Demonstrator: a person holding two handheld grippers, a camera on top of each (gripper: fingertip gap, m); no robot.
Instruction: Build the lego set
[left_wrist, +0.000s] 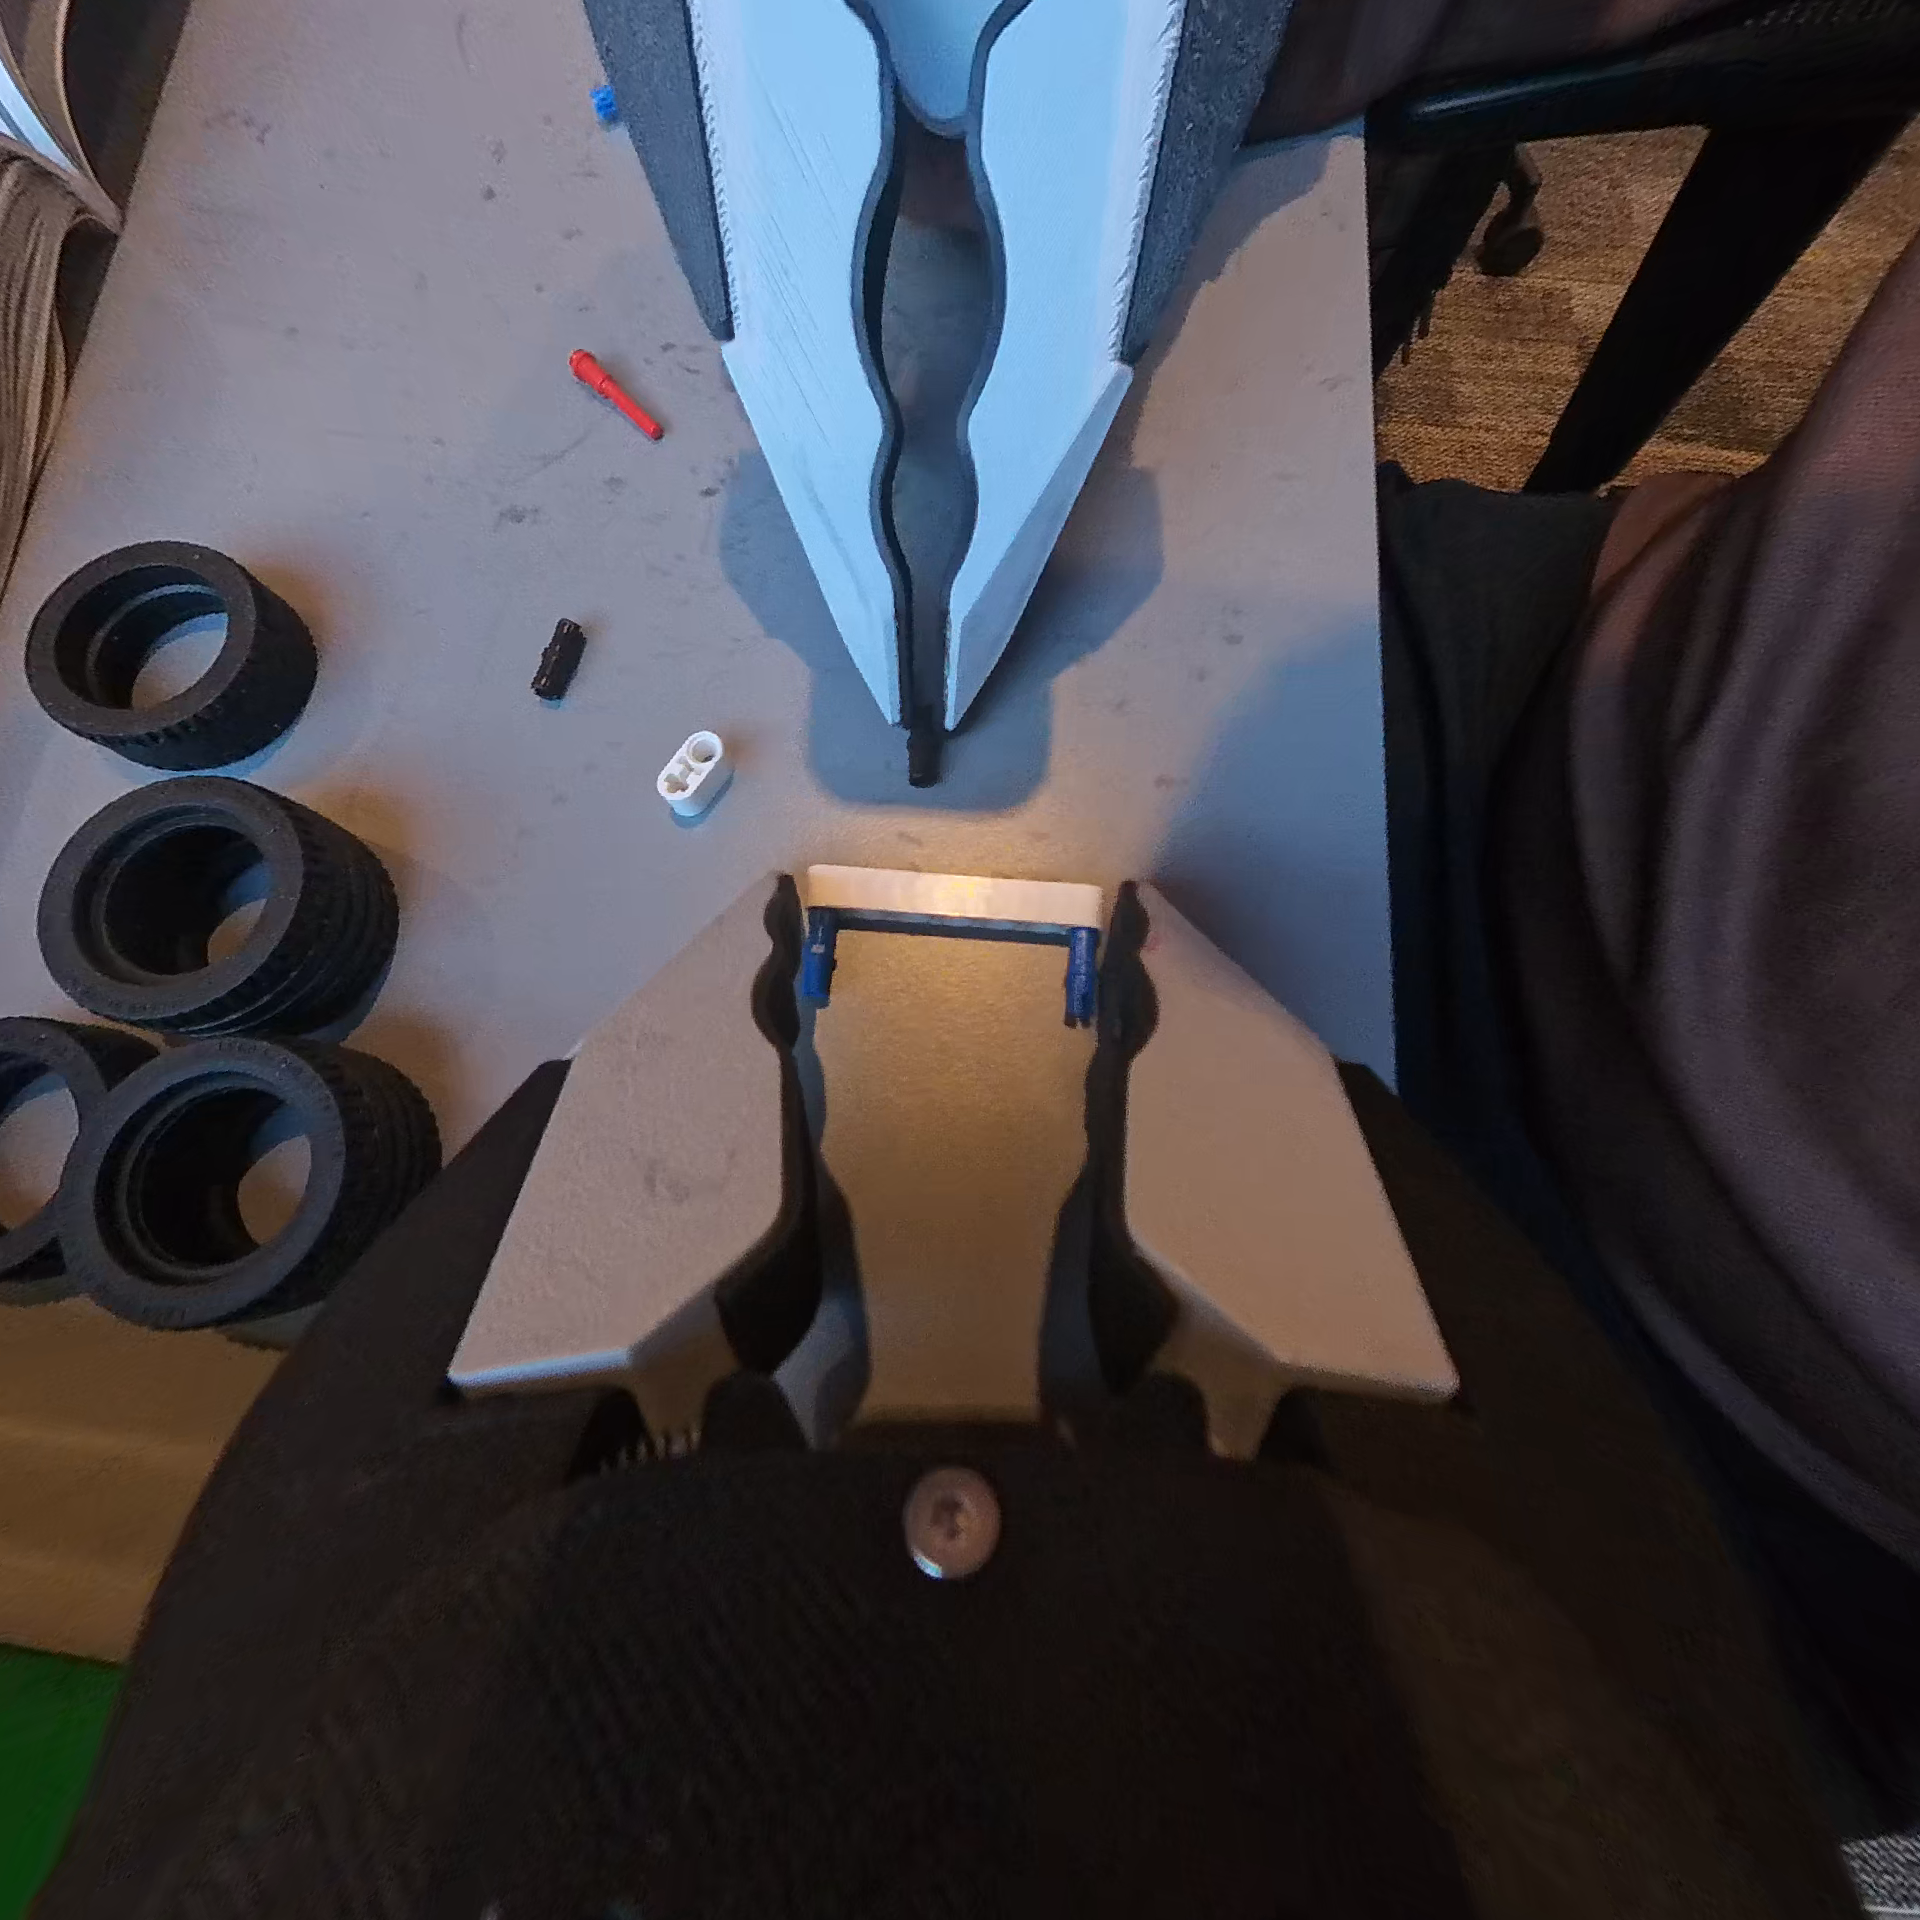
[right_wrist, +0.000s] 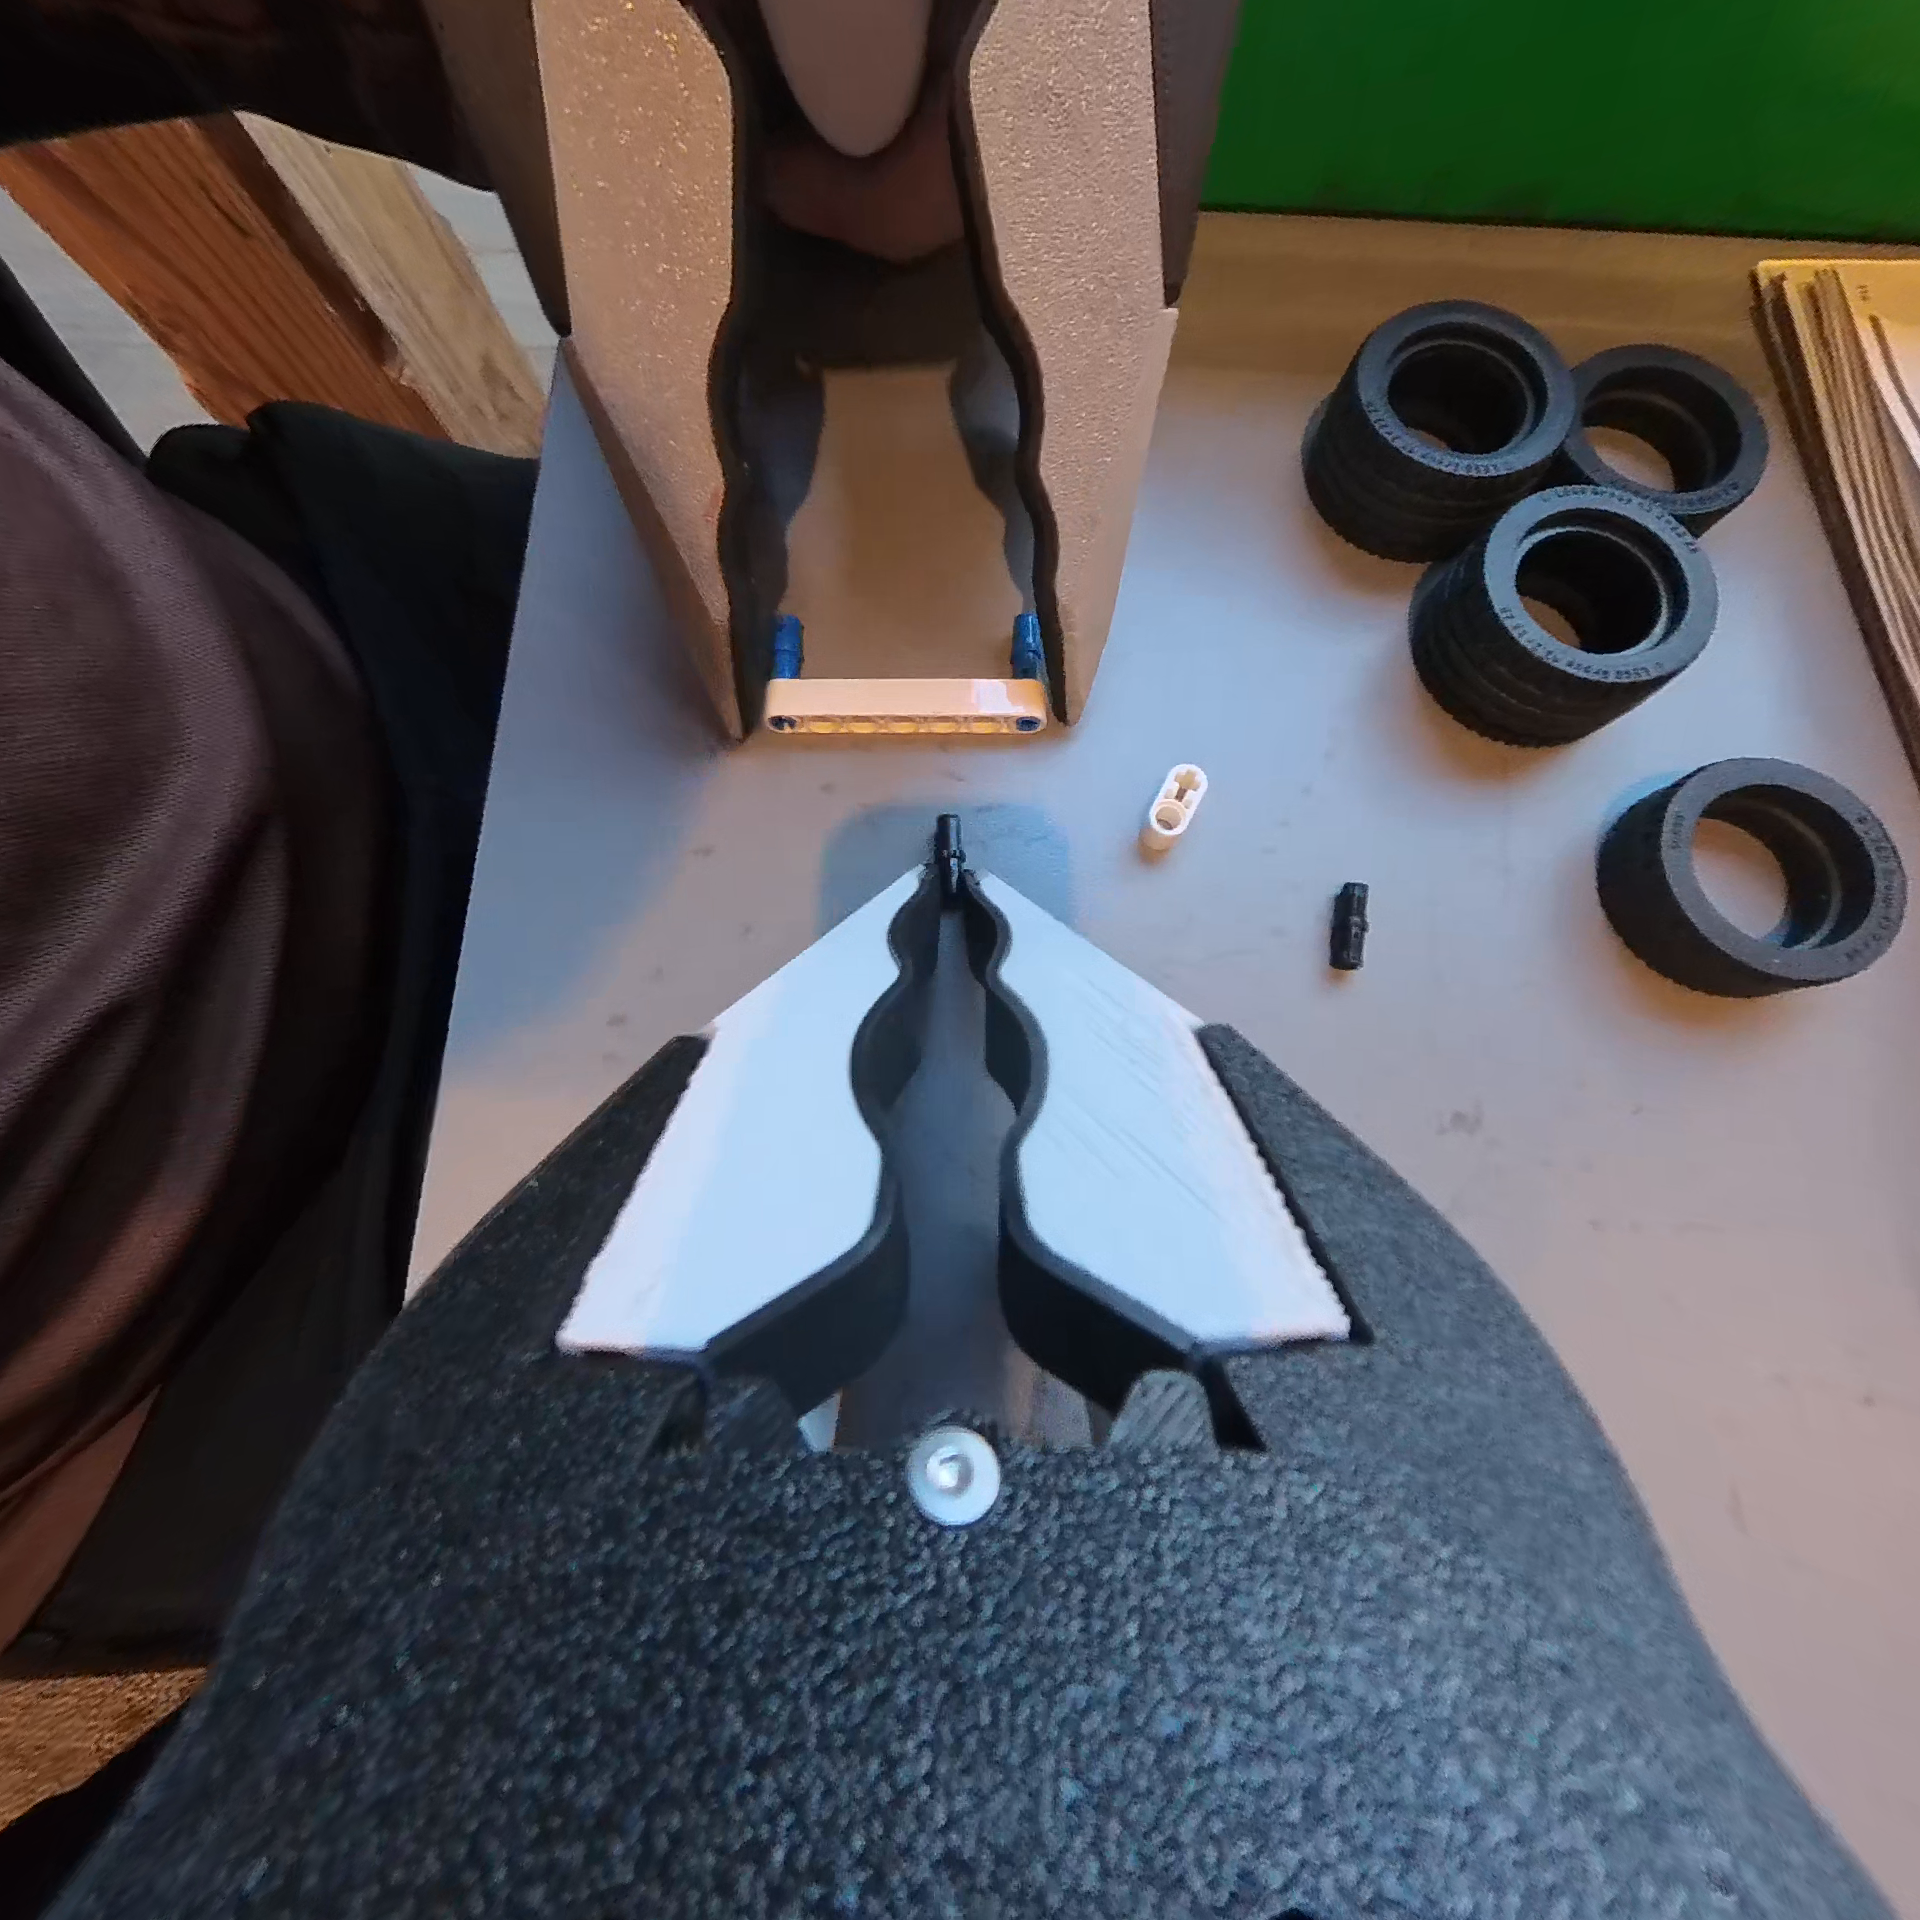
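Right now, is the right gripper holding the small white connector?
No, the right gripper is shut on a black pin, and the white connector lies free on the table.

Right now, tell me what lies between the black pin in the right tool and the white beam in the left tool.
Nothing: only bare table separates the black pin from the white beam. Both wrist views show this gap.

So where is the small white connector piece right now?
The small white connector lies loose on the table, right of the right gripper tips in the right wrist view, between them and a loose black pin.
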